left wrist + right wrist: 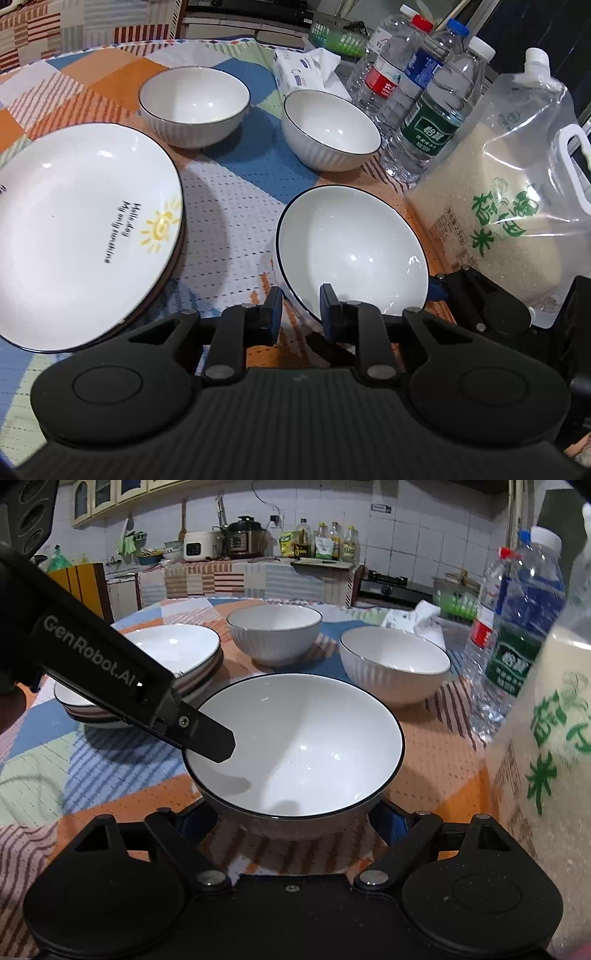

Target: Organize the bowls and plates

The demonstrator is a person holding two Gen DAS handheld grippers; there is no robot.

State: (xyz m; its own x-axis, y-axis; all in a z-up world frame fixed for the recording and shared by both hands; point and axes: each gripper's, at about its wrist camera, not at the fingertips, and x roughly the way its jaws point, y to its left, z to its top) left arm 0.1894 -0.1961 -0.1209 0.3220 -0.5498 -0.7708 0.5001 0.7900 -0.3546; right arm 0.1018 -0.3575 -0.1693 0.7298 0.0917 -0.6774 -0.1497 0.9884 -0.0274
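White glazed ceramic with a thin dark rim: that is the nearest bowl [295, 746], and it sits on the patterned orange, blue and white tablecloth [229, 206] between your two tools. Your left gripper [298, 314] has its jaws narrowed over the bowl's near rim, one finger inside and one outside the wall; whether the pads actually pinch the ceramic, you cannot tell from these views. Your right gripper [295, 823] stands wide open, its fingers spread to either side of the bowl's base and holding nothing, probably to steady or cradle it.

Two more ribbed white bowls [194, 107] [330, 129] rest farther back, apart from each other, so a likely aim is nesting the three. The stack of white plates [77, 232], topped by one with a yellow sun print, already lies to the left.

Mind the clear bag of rice [509, 221] and the plastic water bottles [432, 125] crowding the right side; lift straight up before you swing.
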